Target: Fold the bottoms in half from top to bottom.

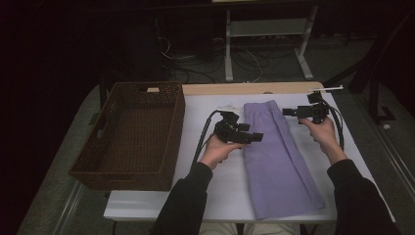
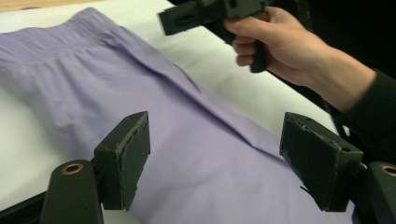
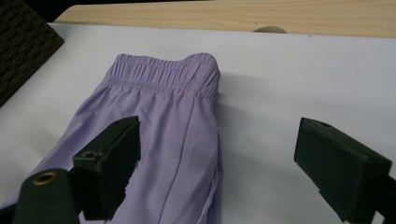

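Lilac cloth shorts (image 1: pixel 279 156), ribbed elastic waist, flat; left claw (image 2: pixel 215 161) & right claw (image 3: pixel 217 170) wide, empty.

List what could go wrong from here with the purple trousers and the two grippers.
1. The purple trousers lie flat on the white table; the left gripper, open just above them, may pinch only the top layer.
2. The right gripper, also open, hovers near the waistband; uneven grabs could skew a fold.
3. The brown basket sits off to the left, so the cloth might drag.

One lilac garment (image 1: pixel 279 156), one wicker basket (image 1: pixel 128 172) (dark brown), two tools.
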Motion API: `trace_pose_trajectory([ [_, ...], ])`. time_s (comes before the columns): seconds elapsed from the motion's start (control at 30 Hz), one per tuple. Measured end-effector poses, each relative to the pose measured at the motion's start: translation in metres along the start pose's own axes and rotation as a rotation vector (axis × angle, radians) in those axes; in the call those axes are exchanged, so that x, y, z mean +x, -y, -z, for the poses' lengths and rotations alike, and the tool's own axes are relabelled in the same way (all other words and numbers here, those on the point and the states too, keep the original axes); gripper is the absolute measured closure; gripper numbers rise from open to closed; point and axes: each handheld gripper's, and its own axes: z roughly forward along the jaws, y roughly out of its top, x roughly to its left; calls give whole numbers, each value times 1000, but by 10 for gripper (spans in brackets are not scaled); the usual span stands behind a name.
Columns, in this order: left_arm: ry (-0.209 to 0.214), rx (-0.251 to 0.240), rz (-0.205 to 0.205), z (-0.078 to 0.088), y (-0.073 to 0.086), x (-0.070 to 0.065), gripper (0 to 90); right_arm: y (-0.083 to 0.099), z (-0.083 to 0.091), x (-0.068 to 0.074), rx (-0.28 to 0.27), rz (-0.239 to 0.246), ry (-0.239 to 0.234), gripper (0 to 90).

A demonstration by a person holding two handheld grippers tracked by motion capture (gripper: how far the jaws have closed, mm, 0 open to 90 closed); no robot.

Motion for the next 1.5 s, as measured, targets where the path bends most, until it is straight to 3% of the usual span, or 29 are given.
trace_pose_trajectory([
  [0.37,-65,18,40,-5,-6,25,245,6,-4,-7,12,-21,12,147],
  [0.7,-100,-7,88,-11,-14,43,245,8,-8,-10,13,-35,10,147],
  [0.9,-138,-14,124,-15,-12,53,245,8,-7,-12,1,-43,16,150],
  [1.27,-221,-20,184,-25,-3,72,245,16,-15,-19,32,-67,15,170],
  [1.5,-226,-39,219,-37,2,79,246,18,-22,-14,70,-54,5,260],
])
